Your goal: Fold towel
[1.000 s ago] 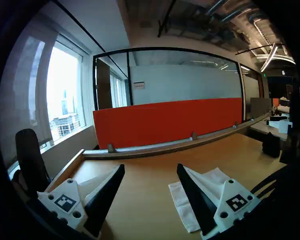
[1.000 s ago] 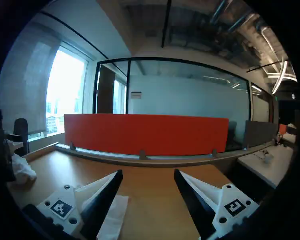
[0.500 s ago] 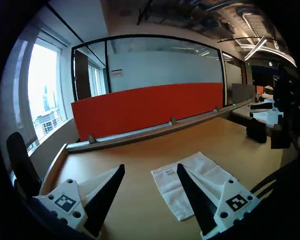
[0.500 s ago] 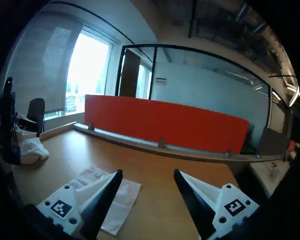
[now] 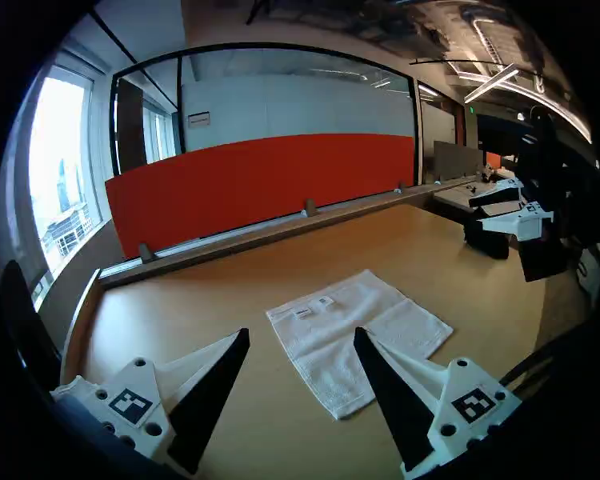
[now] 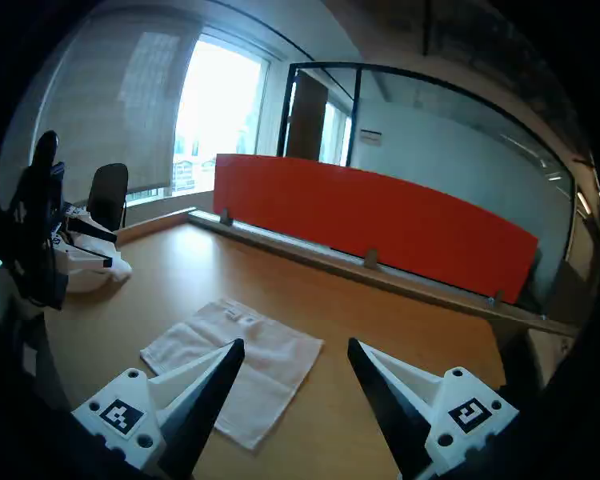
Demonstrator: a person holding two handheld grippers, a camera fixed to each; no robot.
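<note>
Towel [image 5: 332, 344] lying flat on the table [image 5: 220, 288] in front of the orange partition [image 5: 260, 180], left gripper [image 5: 300, 332] and right gripper [image 6: 294, 342] both spread and empty; no fold apparent, all folding left to do

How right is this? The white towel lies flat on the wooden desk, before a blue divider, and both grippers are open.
One thing is wrong: the divider is orange-red, not blue, as the left gripper view shows. The rest stands: the white towel lies flat on the wooden desk, and the left gripper and the right gripper are both open.
</note>
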